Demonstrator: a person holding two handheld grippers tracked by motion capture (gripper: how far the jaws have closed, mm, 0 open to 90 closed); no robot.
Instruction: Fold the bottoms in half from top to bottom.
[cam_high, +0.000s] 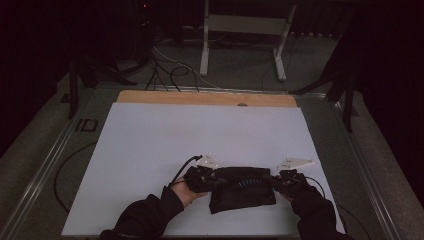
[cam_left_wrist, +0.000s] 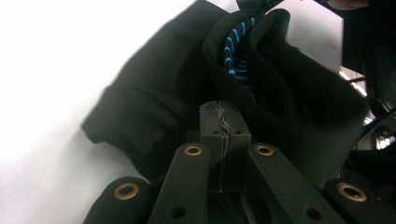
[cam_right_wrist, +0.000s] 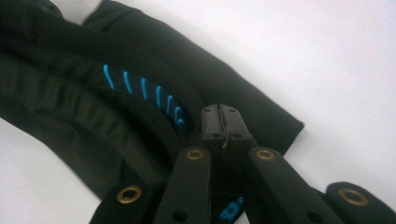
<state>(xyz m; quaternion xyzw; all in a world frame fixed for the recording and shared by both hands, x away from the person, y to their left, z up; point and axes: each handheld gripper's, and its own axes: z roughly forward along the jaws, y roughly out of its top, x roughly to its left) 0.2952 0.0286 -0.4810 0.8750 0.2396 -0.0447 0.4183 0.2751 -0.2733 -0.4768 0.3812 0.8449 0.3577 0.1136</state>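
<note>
Both grippers, left (cam_high: 216, 181) and right (cam_high: 274, 180), clench what looks like soft black blue-striped cloth (cam_high: 243, 192) on white sheet (cam_high: 150, 150).

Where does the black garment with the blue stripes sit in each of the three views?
High view: black garment at lower centre, between the two grippers.
Left gripper view: centre and upper right, beyond the fingers.
Right gripper view: left half, running diagonally.
Shared landmark: blue stripes inside its opening.
</note>
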